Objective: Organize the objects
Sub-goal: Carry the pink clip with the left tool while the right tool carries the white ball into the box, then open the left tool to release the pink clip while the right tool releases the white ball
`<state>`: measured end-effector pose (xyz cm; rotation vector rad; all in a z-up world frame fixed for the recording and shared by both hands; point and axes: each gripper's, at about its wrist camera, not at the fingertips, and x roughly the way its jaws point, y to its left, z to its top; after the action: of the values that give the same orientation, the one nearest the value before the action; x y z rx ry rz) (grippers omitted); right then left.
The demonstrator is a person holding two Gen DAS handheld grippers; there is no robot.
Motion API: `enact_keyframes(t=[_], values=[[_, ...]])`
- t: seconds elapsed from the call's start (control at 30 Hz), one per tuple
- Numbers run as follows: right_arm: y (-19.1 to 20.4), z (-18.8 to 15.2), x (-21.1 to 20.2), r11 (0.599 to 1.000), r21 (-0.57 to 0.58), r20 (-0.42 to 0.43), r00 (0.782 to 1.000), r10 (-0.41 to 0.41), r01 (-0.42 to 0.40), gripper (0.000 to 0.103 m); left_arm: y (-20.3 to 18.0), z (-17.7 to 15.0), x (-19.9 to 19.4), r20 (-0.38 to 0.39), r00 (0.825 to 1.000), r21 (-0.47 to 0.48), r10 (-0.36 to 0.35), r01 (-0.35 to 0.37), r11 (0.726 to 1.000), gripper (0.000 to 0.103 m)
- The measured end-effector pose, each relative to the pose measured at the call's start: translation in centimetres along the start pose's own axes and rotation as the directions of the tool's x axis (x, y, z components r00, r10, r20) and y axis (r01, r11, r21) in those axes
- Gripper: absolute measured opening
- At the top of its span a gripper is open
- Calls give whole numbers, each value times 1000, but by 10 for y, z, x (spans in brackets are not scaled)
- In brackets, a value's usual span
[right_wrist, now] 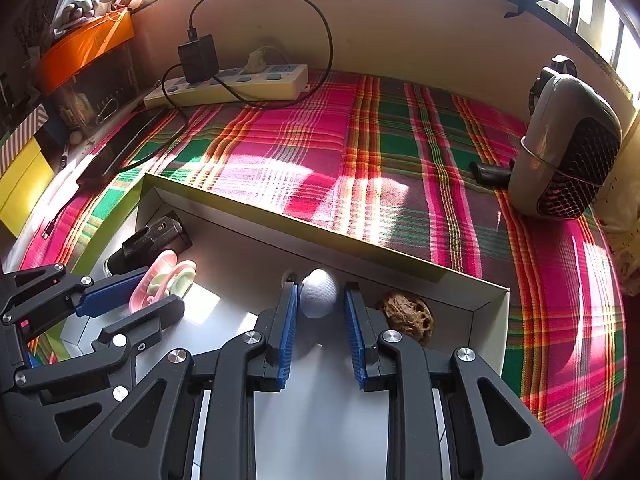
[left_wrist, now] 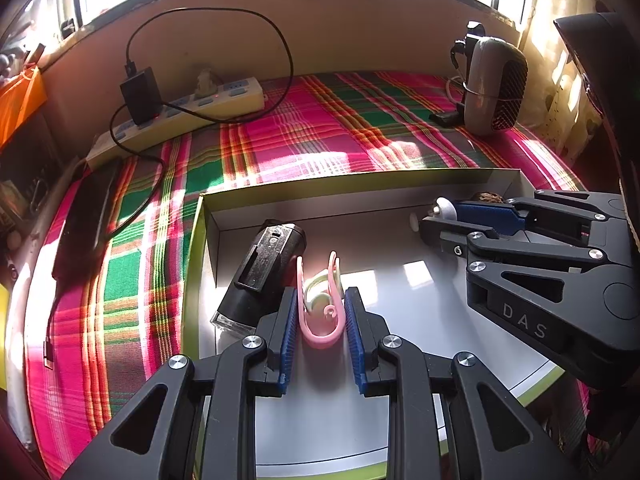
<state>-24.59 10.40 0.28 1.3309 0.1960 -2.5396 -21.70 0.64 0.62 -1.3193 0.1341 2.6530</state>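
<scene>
Left gripper (left_wrist: 320, 312) brackets a pink clip (left_wrist: 320, 316) inside the white box (left_wrist: 400, 178), blue pads alongside it. Black device (left_wrist: 264, 268) lies just left. Right gripper (left_wrist: 444, 216) reaches in far right, at a white object (left_wrist: 446, 208).

A bench covered by a pink-and-green plaid cloth (right_wrist: 304, 148) carries a shallow white box (right_wrist: 280, 220). Behind the box to its left lie a power strip (right_wrist: 240, 86) and a dark flat device (right_wrist: 120, 148). A grey fan heater (right_wrist: 568, 164) stands behind the box to its right, a small black piece (right_wrist: 490, 174) just beside the heater.
</scene>
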Motion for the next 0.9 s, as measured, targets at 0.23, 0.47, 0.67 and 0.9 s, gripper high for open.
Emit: enact_keyframes(t=[0.23,0.47,0.67,0.9], values=[[-1,1,1,1000,0,-5,1000,4,-4,36,0,0,0,0,1000,-1,-24,24,1000,26],[-1,0,-2,1000,12,1,1000,-10,10,37,-1,-1,-3,4,1000,-4,-29,29,1000,29],[-2,-4,-12,999,35,17,1000,-3,3,37,0,-4,-14,21,999,-9,-24,25,1000,31],[2,-8,-36,999,35,66,998,2,-4,37,3,-8,-32,46,999,-28,-20,21,999,31]])
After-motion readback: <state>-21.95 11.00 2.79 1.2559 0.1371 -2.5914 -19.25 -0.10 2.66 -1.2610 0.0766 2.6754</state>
